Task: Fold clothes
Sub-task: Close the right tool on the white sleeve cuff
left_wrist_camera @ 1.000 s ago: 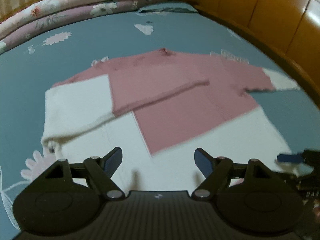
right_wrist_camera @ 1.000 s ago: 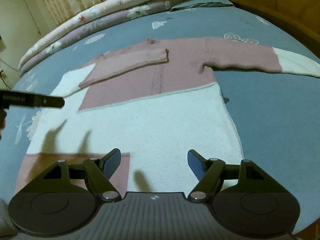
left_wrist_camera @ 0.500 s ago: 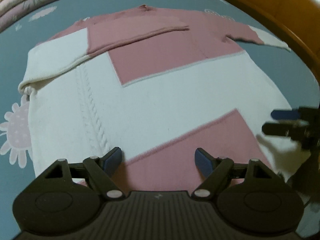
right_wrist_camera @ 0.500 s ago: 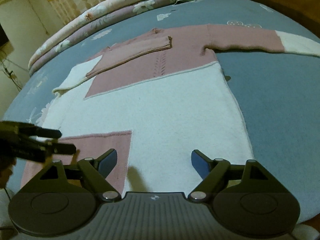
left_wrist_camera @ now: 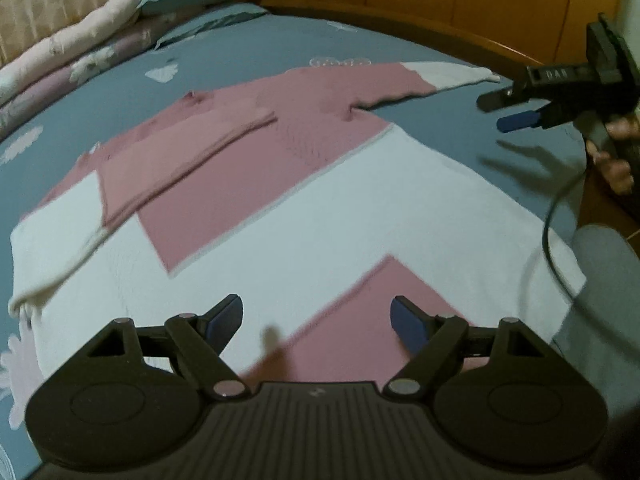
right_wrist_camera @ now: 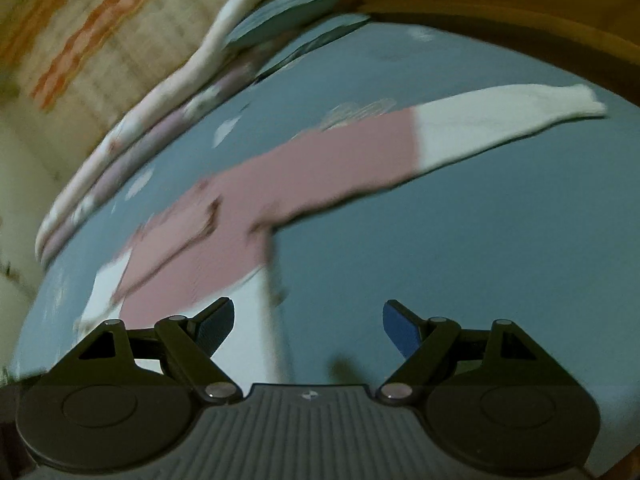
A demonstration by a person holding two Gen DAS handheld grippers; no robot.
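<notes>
Sweater (left_wrist_camera: 320, 208) in pink and white, flat on blue bedsheet (left_wrist_camera: 240, 48), one sleeve folded over the chest
Left gripper (left_wrist_camera: 317, 316) hangs wide open above the hem; right gripper (right_wrist_camera: 308, 320), marked "DAB", is open wide too, holding nothing

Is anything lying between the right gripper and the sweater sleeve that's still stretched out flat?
Nothing visible. Only bare blue bedsheet lies between the open right gripper and the outstretched sleeve of the sweater. The view is motion-blurred, so small items could be missed.
</notes>
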